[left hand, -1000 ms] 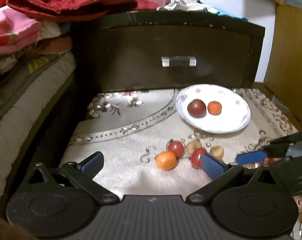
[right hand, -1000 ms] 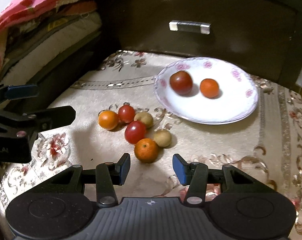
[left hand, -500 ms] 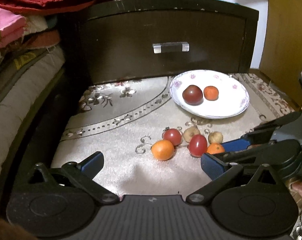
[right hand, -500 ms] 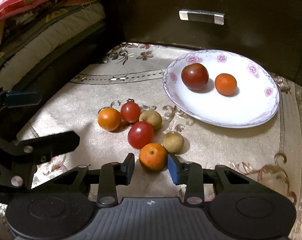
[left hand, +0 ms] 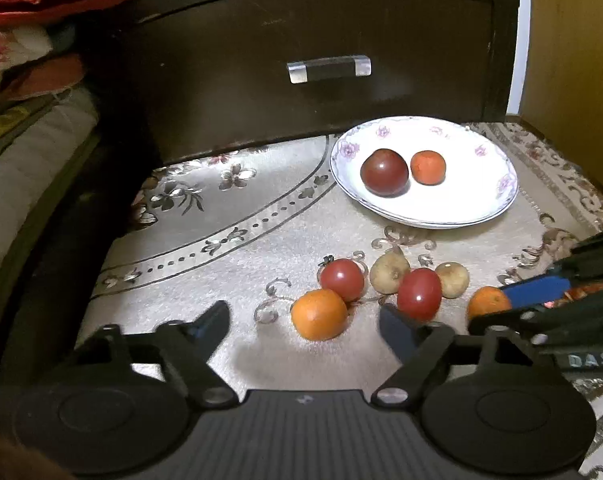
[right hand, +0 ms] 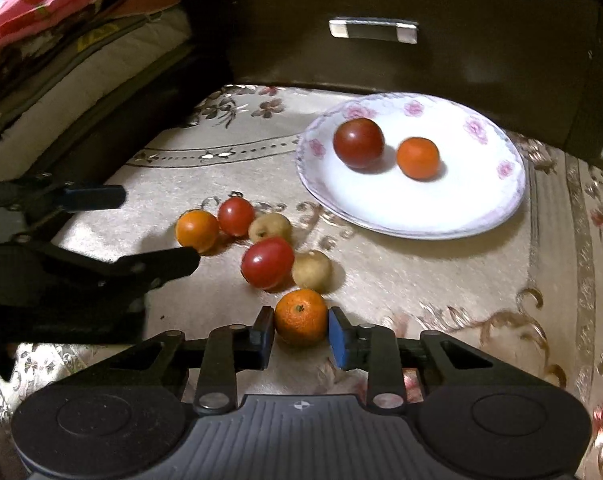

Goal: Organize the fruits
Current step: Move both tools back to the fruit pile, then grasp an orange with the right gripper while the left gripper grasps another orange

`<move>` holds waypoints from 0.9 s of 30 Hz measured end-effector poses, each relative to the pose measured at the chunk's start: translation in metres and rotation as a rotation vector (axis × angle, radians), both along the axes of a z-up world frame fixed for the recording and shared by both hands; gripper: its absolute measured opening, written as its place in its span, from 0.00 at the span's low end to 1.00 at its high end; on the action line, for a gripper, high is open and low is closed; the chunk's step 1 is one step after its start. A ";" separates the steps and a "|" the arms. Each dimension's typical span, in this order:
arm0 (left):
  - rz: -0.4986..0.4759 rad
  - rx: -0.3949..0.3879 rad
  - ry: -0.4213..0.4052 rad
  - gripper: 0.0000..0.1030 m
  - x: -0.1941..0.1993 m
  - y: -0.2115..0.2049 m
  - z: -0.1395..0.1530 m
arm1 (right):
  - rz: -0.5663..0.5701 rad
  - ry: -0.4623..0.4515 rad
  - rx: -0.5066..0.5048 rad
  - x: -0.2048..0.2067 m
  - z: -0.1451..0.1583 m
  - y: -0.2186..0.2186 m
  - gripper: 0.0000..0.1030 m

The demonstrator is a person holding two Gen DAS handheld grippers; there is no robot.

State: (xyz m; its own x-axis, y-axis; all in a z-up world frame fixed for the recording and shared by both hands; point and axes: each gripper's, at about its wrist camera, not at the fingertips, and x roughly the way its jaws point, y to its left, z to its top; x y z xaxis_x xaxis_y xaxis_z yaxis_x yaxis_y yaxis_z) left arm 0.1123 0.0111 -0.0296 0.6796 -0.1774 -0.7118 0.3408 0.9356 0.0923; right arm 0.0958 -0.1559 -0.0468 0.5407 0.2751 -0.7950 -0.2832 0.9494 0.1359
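A white flowered plate holds a dark red tomato and a small orange. On the patterned cloth in front of it lie two red tomatoes, two tan fruits and two oranges. My left gripper is closing; the left orange sits between its fingers, which stand apart from it. My right gripper is still closing, and its pads press both sides of the near orange.
A dark drawer front with a metal handle rises behind the plate. Stacked bedding lines the left side, and a wooden panel the right. The cream patterned cloth lies bare left of the fruit.
The left gripper came forward and down toward the fruit, and its jaws narrowed around the left orange. The right gripper's jaws closed onto the near orange.
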 end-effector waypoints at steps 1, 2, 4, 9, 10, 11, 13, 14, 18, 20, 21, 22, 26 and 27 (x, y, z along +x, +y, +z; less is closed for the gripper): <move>-0.001 -0.001 0.007 0.70 0.002 -0.001 -0.002 | -0.003 0.006 0.004 0.000 0.000 -0.002 0.25; -0.001 -0.005 0.015 0.65 0.004 -0.002 -0.003 | -0.004 0.010 0.007 0.000 -0.001 -0.004 0.25; 0.001 -0.012 0.030 0.59 0.007 -0.003 -0.007 | -0.003 0.014 0.013 -0.001 -0.001 -0.006 0.25; 0.007 -0.013 0.065 0.51 0.014 -0.007 -0.017 | -0.003 0.024 0.032 0.000 -0.002 -0.010 0.25; 0.009 -0.016 0.068 0.50 0.015 -0.007 -0.017 | -0.004 0.023 0.031 -0.001 -0.001 -0.010 0.25; 0.011 -0.019 0.068 0.50 0.016 -0.007 -0.017 | -0.005 0.022 0.030 -0.001 -0.001 -0.010 0.25; 0.013 -0.029 0.072 0.48 0.017 -0.006 -0.017 | -0.008 0.021 0.028 -0.001 -0.001 -0.012 0.25; 0.013 -0.034 0.074 0.45 0.018 -0.006 -0.017 | -0.010 0.022 0.029 0.000 -0.001 -0.013 0.25; -0.010 -0.033 0.076 0.38 0.015 -0.009 -0.016 | -0.020 0.018 0.025 -0.001 -0.001 -0.015 0.25; -0.018 -0.039 0.082 0.38 0.014 -0.010 -0.015 | -0.021 0.017 0.022 -0.002 0.000 -0.015 0.25; -0.026 -0.034 0.082 0.38 0.013 -0.011 -0.015 | -0.021 0.016 0.019 -0.002 0.000 -0.015 0.25; -0.032 -0.029 0.083 0.38 0.011 -0.012 -0.015 | -0.021 0.015 0.015 -0.002 0.000 -0.015 0.25; -0.048 -0.031 0.093 0.38 0.002 -0.012 -0.011 | -0.020 0.014 0.001 -0.003 0.001 -0.014 0.25; -0.052 -0.038 0.100 0.38 -0.002 -0.011 -0.010 | -0.019 0.013 -0.003 -0.003 0.002 -0.014 0.25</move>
State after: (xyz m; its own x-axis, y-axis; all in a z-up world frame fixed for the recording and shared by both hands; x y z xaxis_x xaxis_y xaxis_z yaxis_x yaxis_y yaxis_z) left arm 0.1099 0.0000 -0.0392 0.5950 -0.2382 -0.7676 0.3943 0.9188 0.0204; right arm 0.0924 -0.1703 -0.0451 0.5355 0.2623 -0.8028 -0.2638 0.9549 0.1361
